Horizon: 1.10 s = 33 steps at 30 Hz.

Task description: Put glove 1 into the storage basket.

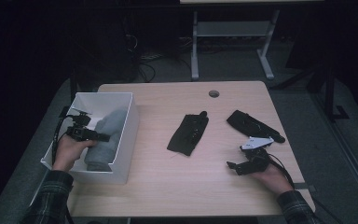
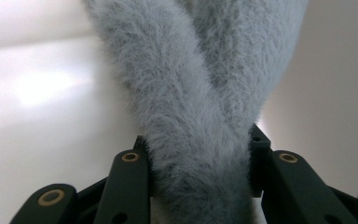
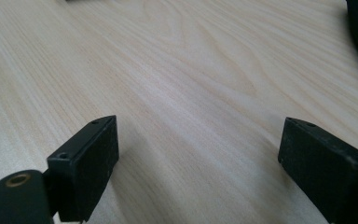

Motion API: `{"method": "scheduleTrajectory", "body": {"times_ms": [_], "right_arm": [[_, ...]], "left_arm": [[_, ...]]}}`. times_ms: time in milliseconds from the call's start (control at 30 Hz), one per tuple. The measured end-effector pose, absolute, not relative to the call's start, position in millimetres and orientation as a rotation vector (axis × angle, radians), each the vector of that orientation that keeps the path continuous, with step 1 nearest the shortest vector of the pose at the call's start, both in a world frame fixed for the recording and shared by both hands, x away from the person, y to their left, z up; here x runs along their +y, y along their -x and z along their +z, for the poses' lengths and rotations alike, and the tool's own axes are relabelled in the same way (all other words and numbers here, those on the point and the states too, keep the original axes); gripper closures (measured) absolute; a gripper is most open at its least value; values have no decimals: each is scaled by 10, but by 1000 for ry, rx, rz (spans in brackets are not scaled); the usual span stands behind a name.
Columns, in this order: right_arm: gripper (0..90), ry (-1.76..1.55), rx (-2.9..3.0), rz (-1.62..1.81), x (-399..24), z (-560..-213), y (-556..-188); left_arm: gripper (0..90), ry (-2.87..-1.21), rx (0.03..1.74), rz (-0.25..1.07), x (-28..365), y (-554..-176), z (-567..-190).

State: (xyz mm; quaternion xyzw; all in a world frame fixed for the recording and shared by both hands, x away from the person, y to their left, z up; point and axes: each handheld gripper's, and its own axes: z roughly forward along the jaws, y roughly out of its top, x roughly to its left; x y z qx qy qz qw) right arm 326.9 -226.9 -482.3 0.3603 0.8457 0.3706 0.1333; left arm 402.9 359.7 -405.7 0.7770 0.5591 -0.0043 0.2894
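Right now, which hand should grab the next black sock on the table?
The right. Its tongs are open and empty beside the two black socks; the left tongs hold the fuzzy grey socks in the white box.

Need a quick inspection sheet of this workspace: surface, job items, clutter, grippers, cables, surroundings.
Surface: light wood table, round grommet hole near the far edge.
Job's things: fuzzy grey socks in the white bin at the table's left; two black socks, one mid-table, one to the right.
Clutter: nothing seen.
Grippers: left gripper inside the bin, jaws clamped on the grey socks; right gripper low over bare table, jaws wide apart, nothing between.
Cables: one trails from each gripper; more on the floor behind.
Surroundings: dark room, another desk's grey legs beyond.
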Motion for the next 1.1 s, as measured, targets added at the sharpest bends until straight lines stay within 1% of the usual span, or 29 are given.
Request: {"method": "scheduleTrajectory", "body": {"times_ms": [133,233,267,300,333,367,400,433,467,500,600,633,667,833,933,967,1000,1100], "right_arm": [[121,-1045,2452,1075,-2269,-4823,-3269],[121,-1045,2453,1070,-2270,-4821,-3269],[121,-1044,2454,1074,-2270,-4823,-3269],[121,-1045,2452,1075,-2269,-4823,-3269],[121,-1045,2452,1075,-2269,-4823,-3269],[121,-1044,2452,1074,-2269,-4823,-3270],[121,-1045,2452,1075,-2269,-4824,-3269],[121,-1045,2452,1075,-2269,-4823,-3269],[121,-1045,2452,1075,-2269,-4823,-3269],[121,-1044,2455,1072,-2271,-4822,-3269],[121,-1044,2454,1069,-2271,-4821,-3269],[121,-1045,2454,1069,-2270,-4820,-3269],[121,-1045,2454,1069,-2270,-4820,-3269],[121,-1045,2454,1068,-2270,-4820,-3269],[121,-1044,2454,1069,-2270,-4821,-3269],[121,-1044,2454,1069,-2270,-4820,-3269],[121,-1044,2455,1069,-2270,-4820,-3269],[121,-1044,2455,1068,-2270,-4820,-3269]], "left_arm": [[602,-2087,1518,-12,3626,-4074,-4150],[552,-2095,1539,-1,3642,-4099,-4188],[523,-2101,1539,14,3642,-4101,-4190],[450,-2088,1544,31,3646,-4096,-4173],[413,-2088,1544,31,3646,-4096,-4173],[413,-2087,1547,52,3646,-4088,-4155],[341,-2075,1548,77,3642,-4079,-4138],[317,-2062,1551,117,3640,-4069,-4084],[297,-2062,1551,117,3640,-4069,-4084],[297,-2054,1550,139,3637,-4063,-4035],[248,-2055,1530,178,3617,-4066,-3915],[239,-2054,1513,211,3586,-4067,-3813],[232,-2054,1513,211,3586,-4067,-3813],[217,-2061,1447,269,3461,-4068,-3521],[217,-2064,1411,284,3386,-4050,-3423],[217,-2066,1368,285,3295,-4029,-3337],[216,-2066,1368,285,3295,-4029,-3337],[216,-2071,1299,287,3136,-3991,-3221]]}}
